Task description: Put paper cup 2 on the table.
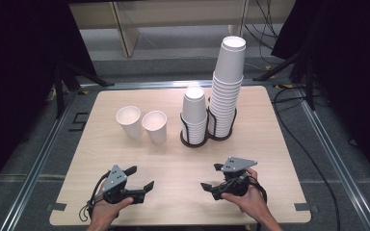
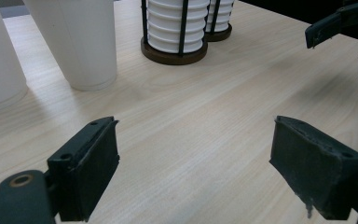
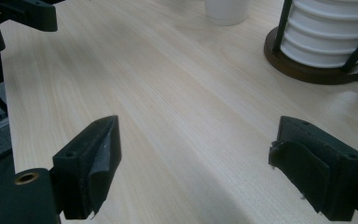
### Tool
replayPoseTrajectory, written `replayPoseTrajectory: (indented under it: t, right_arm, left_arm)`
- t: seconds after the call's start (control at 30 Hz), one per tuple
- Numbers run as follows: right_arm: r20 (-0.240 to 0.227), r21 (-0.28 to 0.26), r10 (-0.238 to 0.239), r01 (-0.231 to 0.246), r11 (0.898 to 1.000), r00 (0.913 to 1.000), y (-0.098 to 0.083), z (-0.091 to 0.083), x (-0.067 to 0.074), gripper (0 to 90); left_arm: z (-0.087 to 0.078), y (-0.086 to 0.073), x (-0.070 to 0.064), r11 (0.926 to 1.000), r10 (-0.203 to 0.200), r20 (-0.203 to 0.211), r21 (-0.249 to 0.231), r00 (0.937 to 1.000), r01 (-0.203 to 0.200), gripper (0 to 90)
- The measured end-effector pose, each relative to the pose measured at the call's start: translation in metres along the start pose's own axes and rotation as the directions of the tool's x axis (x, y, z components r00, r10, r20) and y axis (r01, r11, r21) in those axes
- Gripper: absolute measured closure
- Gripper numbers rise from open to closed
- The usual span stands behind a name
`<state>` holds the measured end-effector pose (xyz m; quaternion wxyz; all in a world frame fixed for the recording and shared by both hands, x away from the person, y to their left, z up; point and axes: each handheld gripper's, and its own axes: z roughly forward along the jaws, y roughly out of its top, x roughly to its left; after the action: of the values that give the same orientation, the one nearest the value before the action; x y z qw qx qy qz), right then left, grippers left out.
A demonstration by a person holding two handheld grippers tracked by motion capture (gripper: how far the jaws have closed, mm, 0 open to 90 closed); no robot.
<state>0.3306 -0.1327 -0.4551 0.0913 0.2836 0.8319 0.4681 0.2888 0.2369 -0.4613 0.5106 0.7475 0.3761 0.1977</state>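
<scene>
cups (image 2: 70, 42) well ahead of left gripper (image 2: 193, 163) jaws – nothing btwn

My left tool (image 2: 193, 163) hangs over the pale wooden bench (image 2: 205, 121) with its two black jaws spread wide and nothing between them. Ahead on my left stand two white paper cups (image 2: 77, 42), close together, and beyond them a dark wire rack (image 2: 172, 49) holding stacked cups. My other tool (image 2: 349, 35) shows at the upper right edge.

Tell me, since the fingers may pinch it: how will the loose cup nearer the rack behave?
The cup looks like thin paper, so probably light and easily crushed. Standing tall on a narrow base, it may tip if pushed high.
</scene>
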Motion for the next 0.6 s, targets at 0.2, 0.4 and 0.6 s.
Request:
replayPoseTrajectory:
  t: [0.2,0.4,0.6]
  right_arm:
    - [-0.004,0.006,0.016,-0.016,1.000,0.9999,-0.005,-0.005,0.001,15.9]
    - [0.000,0.003,0.011,-0.011,1.000,0.9999,-0.009,-0.011,0.003,15.9]
    - [-0.003,0.035,0.019,-0.019,0.999,0.9998,-0.017,-0.016,0.010,15.7]
  left_arm:
    - [-0.006,-0.003,-0.004,1.0000,0.003,0.008,0.008,1.0000,-0.003,14.4]
    - [-0.010,-0.006,-0.007,0.9997,0.009,0.009,0.023,0.9999,-0.009,14.4]
    - [-0.013,-0.010,-0.013,0.9993,0.011,0.031,0.036,0.9995,-0.012,14.4]
